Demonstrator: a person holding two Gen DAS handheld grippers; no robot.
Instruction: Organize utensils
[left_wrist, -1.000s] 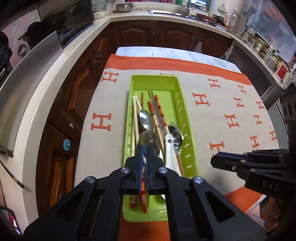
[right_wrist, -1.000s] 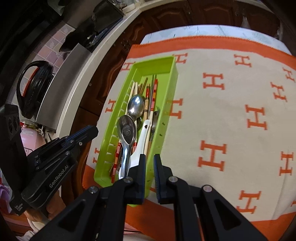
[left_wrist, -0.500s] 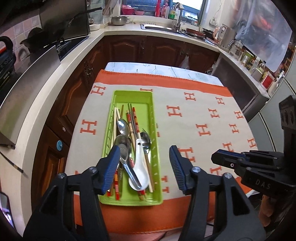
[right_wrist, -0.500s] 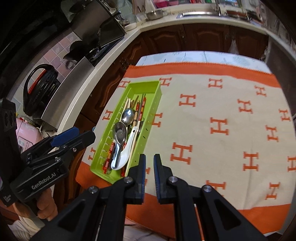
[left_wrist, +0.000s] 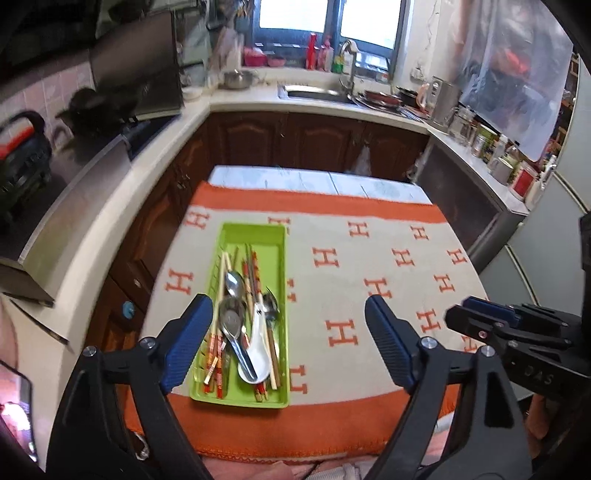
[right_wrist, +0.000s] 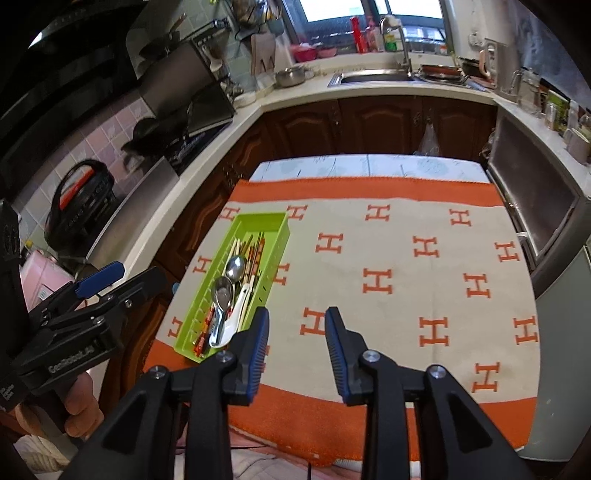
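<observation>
Left tongs (left_wrist: 290, 332) spread wide, holding nothing, hovering above the near orange edge of the blanket (left_wrist: 369, 266). Right tongs (right_wrist: 297, 332) also parted, narrower gap, empty, off to the right of the left pair. Green tray (left_wrist: 231, 395) sits on the blanket just ahead of the left tongs, behind the left finger (left_wrist: 184, 339), and left of the right tongs. Utensils all in the tray: white ceramic spoon (left_wrist: 256, 365), two metal spoons (left_wrist: 232, 321), a fork (left_wrist: 271, 306), chopsticks (left_wrist: 253, 266) lengthwise, overlapping. Beyond the blanket, bare counter (left_wrist: 314, 181) strip, then dark cabinets and the sink (left_wrist: 317, 94) under the window.
</observation>
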